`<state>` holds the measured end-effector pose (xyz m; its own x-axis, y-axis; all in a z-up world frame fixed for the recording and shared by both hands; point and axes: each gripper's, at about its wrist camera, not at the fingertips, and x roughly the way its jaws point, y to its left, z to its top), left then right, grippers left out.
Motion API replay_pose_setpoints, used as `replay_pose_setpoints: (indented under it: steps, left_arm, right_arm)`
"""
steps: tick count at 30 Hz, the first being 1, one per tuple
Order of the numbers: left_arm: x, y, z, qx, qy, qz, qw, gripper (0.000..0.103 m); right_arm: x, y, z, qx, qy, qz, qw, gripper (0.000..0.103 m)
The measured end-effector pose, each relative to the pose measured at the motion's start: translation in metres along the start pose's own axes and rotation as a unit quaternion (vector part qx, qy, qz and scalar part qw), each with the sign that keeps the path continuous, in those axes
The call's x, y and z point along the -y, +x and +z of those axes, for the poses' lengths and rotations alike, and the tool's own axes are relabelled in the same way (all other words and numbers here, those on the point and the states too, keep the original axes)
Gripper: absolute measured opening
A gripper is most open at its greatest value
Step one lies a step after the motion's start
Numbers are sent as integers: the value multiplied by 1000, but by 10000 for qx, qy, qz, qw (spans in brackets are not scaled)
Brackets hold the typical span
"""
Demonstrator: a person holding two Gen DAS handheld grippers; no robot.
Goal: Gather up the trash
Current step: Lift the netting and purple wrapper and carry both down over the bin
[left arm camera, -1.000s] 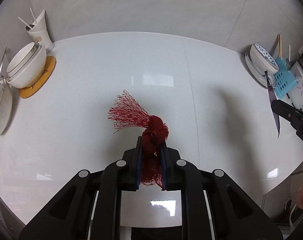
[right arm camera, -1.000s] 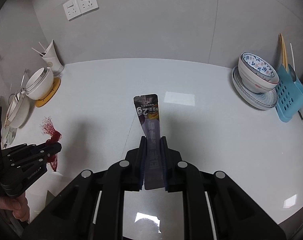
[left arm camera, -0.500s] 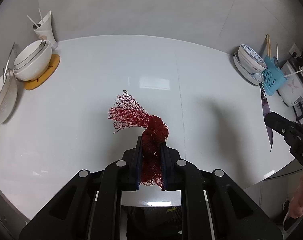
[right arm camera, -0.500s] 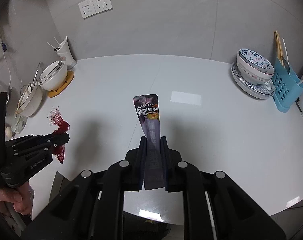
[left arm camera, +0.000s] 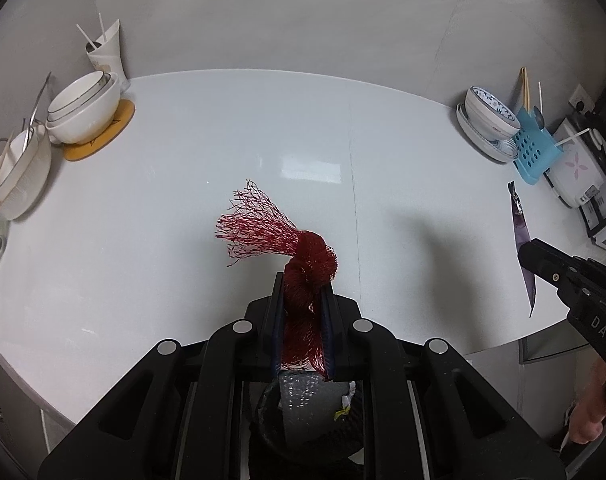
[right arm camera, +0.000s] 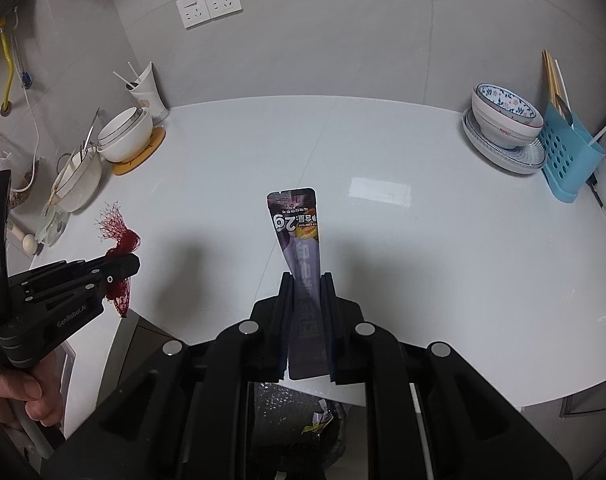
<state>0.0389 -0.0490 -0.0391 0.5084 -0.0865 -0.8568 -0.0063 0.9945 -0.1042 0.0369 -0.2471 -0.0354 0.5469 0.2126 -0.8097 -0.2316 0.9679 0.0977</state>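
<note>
A bunched red mesh net bag (left arm camera: 299,264) is clamped in my left gripper (left arm camera: 303,292), which is shut on it; its frayed end fans up and left. The same red net bag (right arm camera: 121,240) shows at the left of the right wrist view, in the left gripper (right arm camera: 123,270). My right gripper (right arm camera: 306,288) is shut on a purple snack wrapper (right arm camera: 297,232) that stands upright. That purple wrapper (left arm camera: 521,236) and the right gripper (left arm camera: 529,256) appear at the right edge of the left wrist view. A black-lined trash bin (left arm camera: 307,412) with scraps sits below the counter edge, under both grippers.
White counter (left arm camera: 223,140) with stacked white bowls on an orange mat (left arm camera: 87,112), a paper cup with sticks (left arm camera: 107,56), a patterned bowl on plates (right arm camera: 505,128), a blue utensil rack (right arm camera: 567,152). A hand (right arm camera: 27,392) holds the left gripper's handle.
Both grippers have drawn back from the counter toward its front edge, still holding the net bag and the wrapper. The trash bin has come into view below them.
</note>
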Motion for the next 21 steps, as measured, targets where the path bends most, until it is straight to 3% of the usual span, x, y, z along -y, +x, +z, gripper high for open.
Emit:
replay_pose_setpoints:
  steps: [12,21]
  left_arm:
    - [2,-35,-42,166,-184,-108,9996,14]
    - [7,-47,-77,123,-206,-219,9995,14]
  right_arm:
    - [-13,-32,-39,10,-140,337,9993,13]
    - [-18,-37,-77,-222,-188,635,9976,13]
